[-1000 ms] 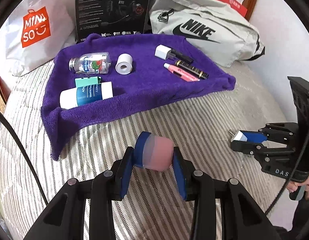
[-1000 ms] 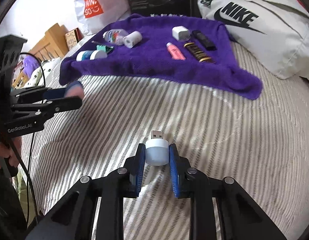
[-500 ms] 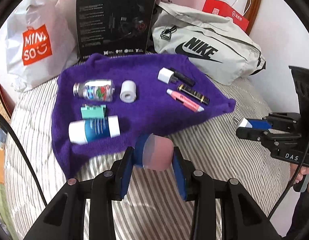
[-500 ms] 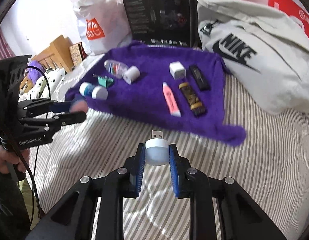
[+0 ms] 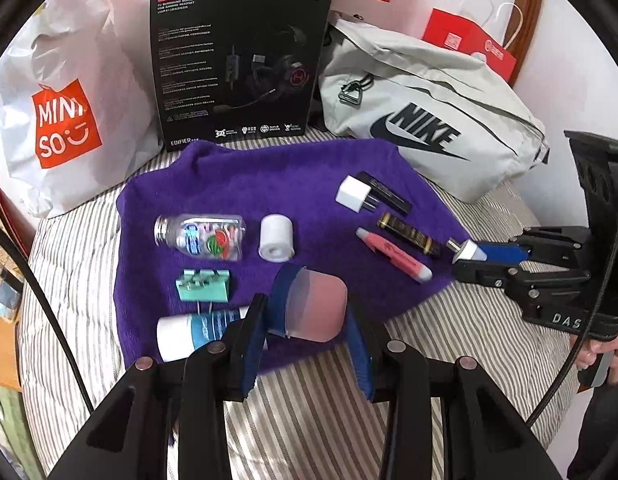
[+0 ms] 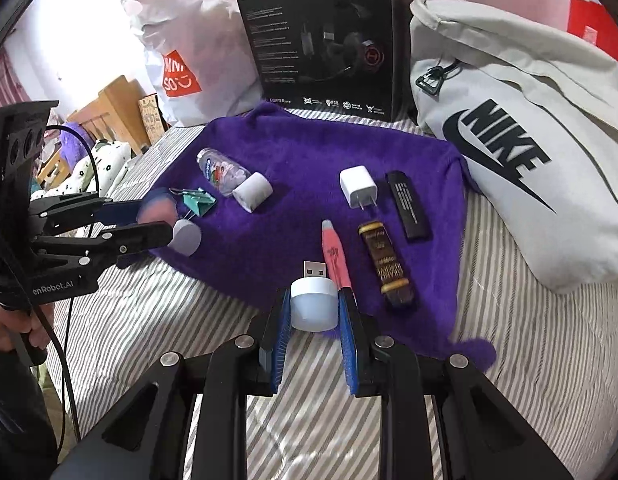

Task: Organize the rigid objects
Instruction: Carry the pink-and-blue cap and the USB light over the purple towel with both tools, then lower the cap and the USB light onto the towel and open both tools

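Carrying step, both loads in the air above the purple towel (image 5: 277, 184), the landmark for everything here.

Left gripper (image 5: 307, 344): jaws part-closed, clamped on the sides of a pink jar with a blue cap (image 5: 309, 306), held over the towel's near edge, just beside the white-and-blue tube (image 5: 197, 332) and near the teal binder clip (image 5: 203, 284).

Right gripper (image 6: 314, 332): jaws narrowly set, pinching a small white USB night light (image 6: 312, 304), plug pointing away, over the towel's near edge and just beside the pink tube (image 6: 336, 254).

Already lying on the towel:
- clear bottle (image 5: 203, 236) and white roll (image 5: 276, 237) toward the middle
- white charger plug (image 6: 359, 188), black stick (image 6: 408, 210) and dark gold-banded tube (image 6: 387, 266) toward the side nearest the grey Nike bag (image 6: 529, 160)

Judged stage: late in the sorting, two pieces left to set down.

Next move, as a guess:
- lower each piece onto a bare patch of towel, the jar into the gap between roll and pink tube, the light short of the pink tube
- open only once the piece rests on cloth
- watch the jar: round, likely to roll on soft pile
- keep the light clear of the pink tube to avoid nudging it
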The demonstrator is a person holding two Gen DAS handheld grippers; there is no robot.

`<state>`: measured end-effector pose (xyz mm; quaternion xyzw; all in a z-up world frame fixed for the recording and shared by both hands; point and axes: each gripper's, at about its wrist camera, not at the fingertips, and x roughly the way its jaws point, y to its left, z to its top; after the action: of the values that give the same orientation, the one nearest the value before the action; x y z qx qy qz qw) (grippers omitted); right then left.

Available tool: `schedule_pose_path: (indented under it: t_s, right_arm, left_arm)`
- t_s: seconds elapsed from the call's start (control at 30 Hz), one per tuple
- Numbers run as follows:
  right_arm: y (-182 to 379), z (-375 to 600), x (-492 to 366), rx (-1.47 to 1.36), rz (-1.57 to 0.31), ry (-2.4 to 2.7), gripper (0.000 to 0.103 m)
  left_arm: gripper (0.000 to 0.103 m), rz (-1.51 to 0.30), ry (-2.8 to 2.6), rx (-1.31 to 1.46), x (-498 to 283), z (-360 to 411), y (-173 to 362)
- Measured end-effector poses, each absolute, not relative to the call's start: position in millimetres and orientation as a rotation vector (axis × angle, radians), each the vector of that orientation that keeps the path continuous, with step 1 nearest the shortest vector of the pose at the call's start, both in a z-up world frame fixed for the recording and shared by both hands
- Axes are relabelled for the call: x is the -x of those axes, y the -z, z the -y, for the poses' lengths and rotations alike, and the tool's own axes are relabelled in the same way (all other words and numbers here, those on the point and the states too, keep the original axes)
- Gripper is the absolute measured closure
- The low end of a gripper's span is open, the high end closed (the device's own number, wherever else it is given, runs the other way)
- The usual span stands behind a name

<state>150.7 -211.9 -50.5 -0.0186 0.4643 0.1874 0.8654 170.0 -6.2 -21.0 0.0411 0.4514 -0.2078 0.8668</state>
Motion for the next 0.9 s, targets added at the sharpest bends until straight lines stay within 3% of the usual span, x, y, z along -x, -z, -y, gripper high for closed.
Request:
schedule_pose_path:
  t_s: [0.9]
  right_arm:
    - [104, 181, -208, 0.105, -1.085, -0.504, 0.079]
  left_arm:
    - [0.067, -1.081, 0.448, -0.161, -232, 39, 76]
